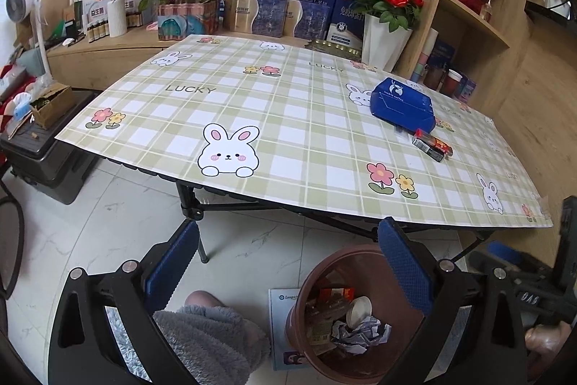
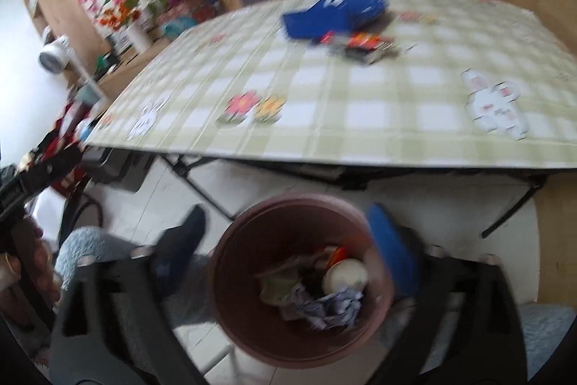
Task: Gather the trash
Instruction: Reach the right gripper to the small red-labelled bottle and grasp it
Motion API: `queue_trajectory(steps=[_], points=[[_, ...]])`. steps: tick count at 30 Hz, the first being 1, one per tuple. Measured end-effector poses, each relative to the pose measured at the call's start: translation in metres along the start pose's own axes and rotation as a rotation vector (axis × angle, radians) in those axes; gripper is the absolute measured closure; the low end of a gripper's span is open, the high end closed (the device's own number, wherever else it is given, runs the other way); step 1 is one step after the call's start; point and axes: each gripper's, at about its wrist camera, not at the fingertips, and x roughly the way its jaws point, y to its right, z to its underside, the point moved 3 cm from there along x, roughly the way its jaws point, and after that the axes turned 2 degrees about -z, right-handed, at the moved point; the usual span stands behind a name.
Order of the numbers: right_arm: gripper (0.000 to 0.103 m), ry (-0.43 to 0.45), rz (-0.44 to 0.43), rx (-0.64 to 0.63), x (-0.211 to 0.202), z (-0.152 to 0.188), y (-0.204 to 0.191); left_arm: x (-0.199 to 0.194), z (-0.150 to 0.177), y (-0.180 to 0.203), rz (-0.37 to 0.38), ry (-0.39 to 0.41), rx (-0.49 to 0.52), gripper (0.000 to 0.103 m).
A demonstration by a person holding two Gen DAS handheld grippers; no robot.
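in the brown bin (image 1: pixel 364 316) on the floor, just before the near table edge: crumpled paper (image 1: pixel 360 331), a white cup (image 1: pixel 359 311), wrappers. on the checked tablecloth (image 1: pixel 252 103) beyond the bin, a blue carton (image 1: pixel 402 105) and, just beside it, a small red-black pack (image 1: pixel 432 145). above the bin, right gripper (image 2: pixel 288 262) spread wide, nothing between. left gripper (image 1: pixel 288 262) near the bin, also apart, empty.
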Motion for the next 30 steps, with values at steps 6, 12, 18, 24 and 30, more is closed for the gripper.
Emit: queue_trajectory(steps=[6, 12, 18, 24, 30], points=[[0.006, 0.011, 0.049, 0.088, -0.007, -0.008, 0.04, 0.005, 0.001, 0.013, -0.003, -0.019, 0.042, 0.006], [0.006, 0.014, 0.073, 0.07, -0.007, -0.019, 0.061, 0.009, 0.0, 0.021, -0.015, -0.025, 0.062, 0.006], [0.008, 0.037, 0.023, -0.008, -0.001, -0.051, 0.072, 0.017, -0.001, 0.026, -0.026, -0.035, 0.073, 0.006], [0.035, 0.024, -0.014, -0.112, 0.033, -0.101, 0.072, 0.031, -0.006, 0.026, -0.044, -0.052, 0.073, 0.006], [0.052, -0.039, -0.004, -0.221, 0.085, -0.146, 0.063, 0.041, -0.009, 0.021, -0.069, -0.055, 0.066, 0.006]])
